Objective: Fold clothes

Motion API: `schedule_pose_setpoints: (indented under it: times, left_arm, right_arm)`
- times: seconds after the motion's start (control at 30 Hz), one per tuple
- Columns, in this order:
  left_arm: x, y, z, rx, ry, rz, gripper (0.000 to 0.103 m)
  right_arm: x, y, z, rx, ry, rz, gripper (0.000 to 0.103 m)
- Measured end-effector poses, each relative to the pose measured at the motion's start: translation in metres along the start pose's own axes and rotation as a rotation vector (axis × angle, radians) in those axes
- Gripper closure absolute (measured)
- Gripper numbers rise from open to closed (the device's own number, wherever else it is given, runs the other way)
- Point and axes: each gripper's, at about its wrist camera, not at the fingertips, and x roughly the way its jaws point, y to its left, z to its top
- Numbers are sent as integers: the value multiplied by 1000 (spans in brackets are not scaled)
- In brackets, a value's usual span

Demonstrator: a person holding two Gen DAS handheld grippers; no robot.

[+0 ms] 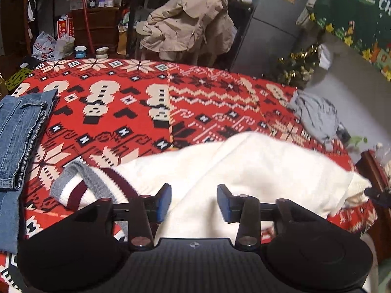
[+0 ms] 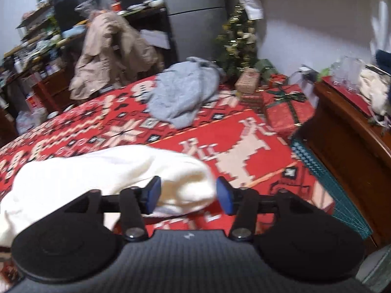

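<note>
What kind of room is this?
Probably a lived-in home room at Christmas: a small decorated tree with wrapped presents, a coat slung over a chair, and clothes on a red patterned blanket.

The white sweater [image 1: 256,171] lay across the near part of the red blanket [image 1: 136,112]. Beyond the sweater, the blanket's middle was bare, giving open room to pass. Left of the sweater, folded jeans [image 1: 19,134] took up the blanket's edge, with a bare strip between them and the sweater's striped hem. Beyond the sweater to the right, a grey garment [image 2: 180,97] sat heaped on the blanket, well apart from it. Right of the sweater, the blanket showed bare as far as a wooden cabinet [image 2: 347,134], and wrapped gifts [image 2: 286,109] stood past that patch. A chair draped with a beige coat [image 1: 188,22] stood behind the blanket's far edge.
</note>
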Motion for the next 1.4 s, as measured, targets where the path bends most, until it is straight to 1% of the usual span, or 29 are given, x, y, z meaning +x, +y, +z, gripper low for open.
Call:
schedule_pose_setpoints:
  times: [0.03,0.07,0.1,0.13,0.17,0.23,0.37,0.43,0.47,0.53,0.57,0.63,0.7,0.73,0.83,0.9,0.97,1.07,1.2,1.27,1.37,1.4]
  left_arm:
    - [0,0,-3,16,13,0,51]
    - [0,1,-6,32,25,-1,49]
    - [1,1,-9,47,37,4,46]
    - [2,1,-13,62,49,8,41]
    - [4,2,-16,68,66,14,40]
    - [10,4,-22,78,100,27,39]
    - [20,7,-33,66,148,31,40]
    - [26,7,-35,55,162,20,44]
    - [29,7,-35,47,172,15,46]
    - [31,5,-32,37,165,12,58]
    - [33,4,-30,31,162,10,62]
    - [36,3,-28,18,160,8,81]
    - [36,4,-27,-6,154,-9,87]
    - [34,4,-26,-16,148,-14,87]
    - [30,4,-26,-26,127,-10,88]
    - [24,6,-23,-37,105,-8,89]
    - [18,8,-21,-48,82,-6,90]
    - [6,16,-10,-94,27,8,91]
    - [-7,29,8,-136,-43,35,91]
    - [-9,34,14,-154,-51,39,91]
    - [-7,35,15,-165,-34,30,91]
    - [-6,33,14,-156,-33,35,91]
  right_arm:
    - [-1,5,0,-15,6,17,40]
    - [-2,10,0,-41,8,30,36]
    - [-2,17,1,-78,6,35,33]
    - [-1,21,1,-107,2,25,29]
    - [1,24,1,-129,4,12,27]
    - [7,27,4,-136,15,-9,27]
    - [10,24,9,-85,20,7,27]
    - [10,28,9,-104,18,25,27]
    - [11,31,9,-121,20,39,25]
    - [12,38,8,-154,30,75,23]
    - [12,41,8,-171,34,93,22]
    - [14,50,7,-209,39,108,19]
    - [17,59,5,-242,50,102,18]
    - [19,62,4,-256,55,94,15]
    - [26,73,0,-296,69,68,14]
    - [21,69,0,-283,48,57,14]
    - [13,61,0,-238,33,98,14]
    - [7,58,-2,-239,35,140,14]
    - [10,80,-14,-329,50,160,15]
    - [7,84,-13,-343,22,144,16]
    - [3,83,-6,-334,-21,103,15]
    - [8,79,-4,-332,3,74,14]
